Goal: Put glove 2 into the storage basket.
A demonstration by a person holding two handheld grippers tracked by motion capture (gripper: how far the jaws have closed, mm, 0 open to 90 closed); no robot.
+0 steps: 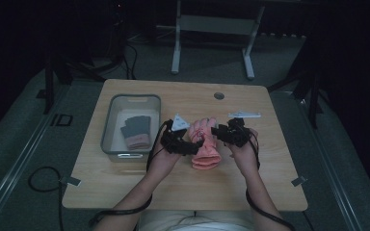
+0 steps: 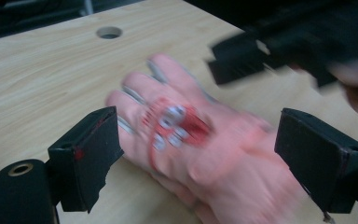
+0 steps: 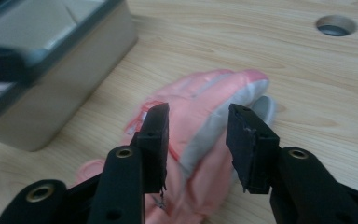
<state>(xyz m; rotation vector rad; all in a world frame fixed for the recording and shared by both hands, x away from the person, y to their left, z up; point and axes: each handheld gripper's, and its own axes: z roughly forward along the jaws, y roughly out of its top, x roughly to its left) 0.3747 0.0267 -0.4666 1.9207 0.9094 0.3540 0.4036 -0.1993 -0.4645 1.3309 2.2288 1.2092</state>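
Pink glove flat on surface. My left hand-held gripper at its 9 o'clock, right hand-held gripper at 3; both spread, gripping nothing.

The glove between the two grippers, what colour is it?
Pink glove with a red-and-white patch, clearest in the left gripper view.

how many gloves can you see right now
2: a pink glove on the table between the grippers, and a grey glove in the grey bin. More could be hidden underneath.
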